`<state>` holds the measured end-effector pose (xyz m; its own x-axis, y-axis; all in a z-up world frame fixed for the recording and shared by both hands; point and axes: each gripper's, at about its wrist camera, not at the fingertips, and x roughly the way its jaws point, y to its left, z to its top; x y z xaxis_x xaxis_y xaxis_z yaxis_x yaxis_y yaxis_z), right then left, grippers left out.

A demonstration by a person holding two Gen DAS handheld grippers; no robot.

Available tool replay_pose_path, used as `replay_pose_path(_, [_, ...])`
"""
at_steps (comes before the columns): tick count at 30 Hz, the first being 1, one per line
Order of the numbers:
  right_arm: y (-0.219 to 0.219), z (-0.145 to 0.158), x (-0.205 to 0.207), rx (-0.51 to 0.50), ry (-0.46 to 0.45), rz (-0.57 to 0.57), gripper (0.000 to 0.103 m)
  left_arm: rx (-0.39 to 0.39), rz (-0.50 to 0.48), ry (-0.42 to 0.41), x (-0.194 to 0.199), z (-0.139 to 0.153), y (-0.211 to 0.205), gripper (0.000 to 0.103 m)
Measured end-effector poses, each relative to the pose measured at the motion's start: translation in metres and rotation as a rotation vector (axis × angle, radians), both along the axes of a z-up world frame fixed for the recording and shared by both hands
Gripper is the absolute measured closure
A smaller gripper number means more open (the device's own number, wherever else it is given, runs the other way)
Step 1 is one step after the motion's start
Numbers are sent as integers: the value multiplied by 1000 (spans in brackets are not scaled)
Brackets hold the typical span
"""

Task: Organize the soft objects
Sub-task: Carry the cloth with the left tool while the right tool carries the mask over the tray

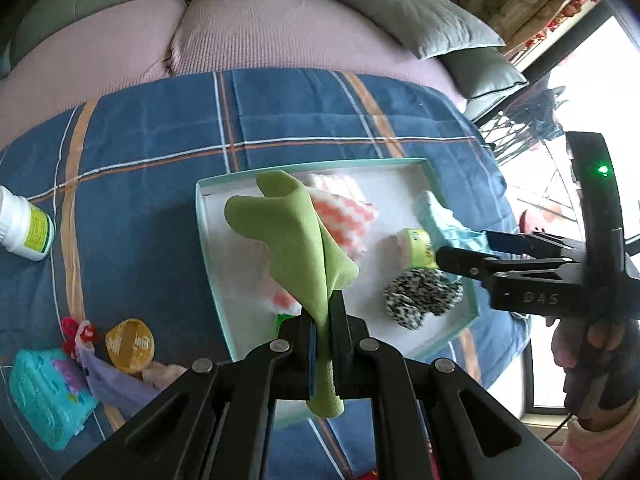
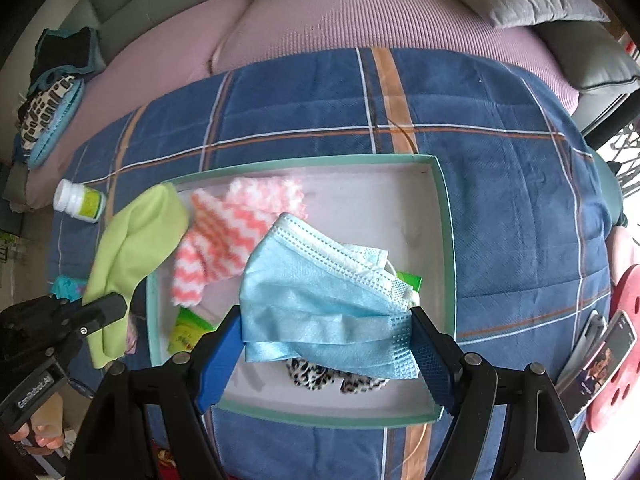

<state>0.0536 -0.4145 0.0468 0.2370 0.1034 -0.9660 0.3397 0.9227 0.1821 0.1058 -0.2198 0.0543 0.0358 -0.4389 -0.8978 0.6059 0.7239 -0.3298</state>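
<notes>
item: green cloth (image 1: 304, 240), soft, folded lengthwise. it is pinched between the closed fingers of the left gripper (image 1: 324, 312) and is carried above the near-left part of the shallow teal-rimmed box (image 1: 424, 168), which rests on the blue plaid blanket (image 1: 140, 128). the cloth's long axis runs straight out from the jaws, with the free end pointed away and curled open over the box's left wall; a short tail hangs back behind the pads. the box floor lies directly ahead of and below the cloth, so release is judged to call only for a small advance and descent. item: blue face mask (image 2: 324, 304), draped across the right gripper (image 2: 326, 344), whose jaws stand wide apart; the mask is spread crosswise, its long axis spanning from one pad to the other, and whether it is truly gripped cannot be told. it is held over the box's near-right area. already inside the box: pink-and-white zigzag cloth (image 2: 224, 232), leopard-print piece (image 2: 320, 376), small green packet (image 2: 186, 328). outside the box, to the left on the blanket: white bottle (image 1: 24, 224), tissue pack (image 1: 48, 396). the left gripper is nearer the box's left wall, the right one nearer its right.
</notes>
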Motion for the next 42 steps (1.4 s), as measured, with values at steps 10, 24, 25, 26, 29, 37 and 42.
replay_pose_path(10, [-15,-18,16,-24,12,-12,22,-22,89,52,33,-42,0,97])
replay_pose_path(24, [-35,-39,37,-70,14,-37,22,7,160,33,56,-68,-3,98])
replay_pose_path(25, [-36,-40,39,-75,13,-35,22,11,160,31,57,-70,-4,97])
replay_pose_path(26, [-36,-41,41,-82,12,-33,22,15,158,28,58,-71,-6,97])
replay_pose_path(29, [-37,-45,45,-95,12,-33,22,28,158,21,60,-76,-8,97])
replay_pose_path(37, [-37,-61,55,-117,29,-29,22,49,164,31,62,-89,-9,97])
replay_pose_path(42, [-31,-71,61,-131,38,-23,22,41,171,46,62,-96,-10,97])
